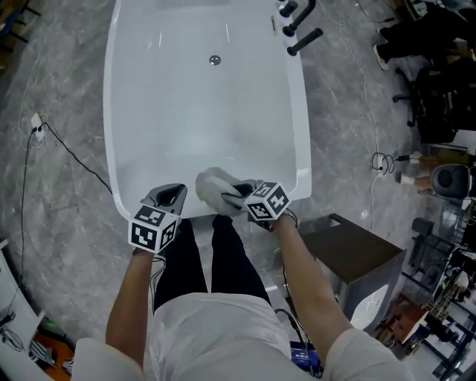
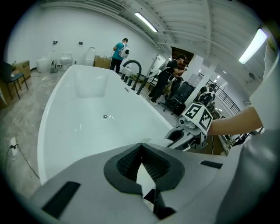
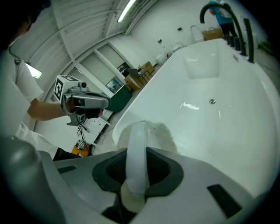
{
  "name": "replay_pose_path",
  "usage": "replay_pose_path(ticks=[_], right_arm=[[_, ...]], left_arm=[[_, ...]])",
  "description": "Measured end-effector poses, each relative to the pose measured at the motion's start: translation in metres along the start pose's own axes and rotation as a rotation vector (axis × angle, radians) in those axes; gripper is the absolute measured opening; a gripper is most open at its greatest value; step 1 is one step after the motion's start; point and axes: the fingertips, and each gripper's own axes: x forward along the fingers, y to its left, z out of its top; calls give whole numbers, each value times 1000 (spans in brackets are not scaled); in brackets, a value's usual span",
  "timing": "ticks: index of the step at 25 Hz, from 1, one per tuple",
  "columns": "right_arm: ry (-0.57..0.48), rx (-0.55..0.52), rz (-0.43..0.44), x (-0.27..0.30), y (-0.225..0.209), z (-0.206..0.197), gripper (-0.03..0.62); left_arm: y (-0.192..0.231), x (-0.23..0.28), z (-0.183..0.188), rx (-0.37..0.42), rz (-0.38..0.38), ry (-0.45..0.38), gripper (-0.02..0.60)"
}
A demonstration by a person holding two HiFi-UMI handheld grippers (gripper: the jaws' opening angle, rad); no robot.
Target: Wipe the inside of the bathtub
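Bathtub: a white freestanding tub on a grey marbled floor, seen from above by a person standing at its near end; the basin looks bare and dry.
Long axis: runs straight away from the person, from the near rim by the tongs to the far end, with the drain on the centre line well up the basin.
Left tongs: poised at the near rim, left of centre, closed or all but closed with nothing between them; only the tub's white shows through the sliver between the pads.
Cloth: a fluffy white wiping cloth with a smooth band across it, bunched over the near rim between the two tongs.
Right tongs: clamped on the cloth's band, just right of centre and pointing into the tub.
Relation that matters: the surface to be wiped lies ahead of and below the cloth, so the right hand looks better placed to make the stroke, down and forward along the tub's length.
Faucet: black fittings on the far right rim, well clear of the cloth.
Writing: none readable; the marker cubes on the tongs carry only black-and-white square patterns, and no brand shows on the tub.
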Motion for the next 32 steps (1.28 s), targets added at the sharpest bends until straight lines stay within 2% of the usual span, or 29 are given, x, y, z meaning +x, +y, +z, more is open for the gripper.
replay_pose_path(ticks=[7,11,16,22,27,32], right_arm=[[-204,4,-228,-56,1,48,92],[-321,3,-312,-95,13,77,92],[-489,5,-363,-152,39,116,92],[-603,-49,-420,-207,69,146,92],[-686,-102,-441,-236,91,175,92],[-743,-144,-460,-261,115,186,92]], left_arm=[[-14,-30,58,47,6,-77,6],[-30,-51,90,83,18,-136,6],[-50,-83,127,128,34,-227,6],[-67,-124,169,167,76,-353,6],[-74,-149,199,151,74,-465,6],[-84,-175,206,116,69,-542,6]])
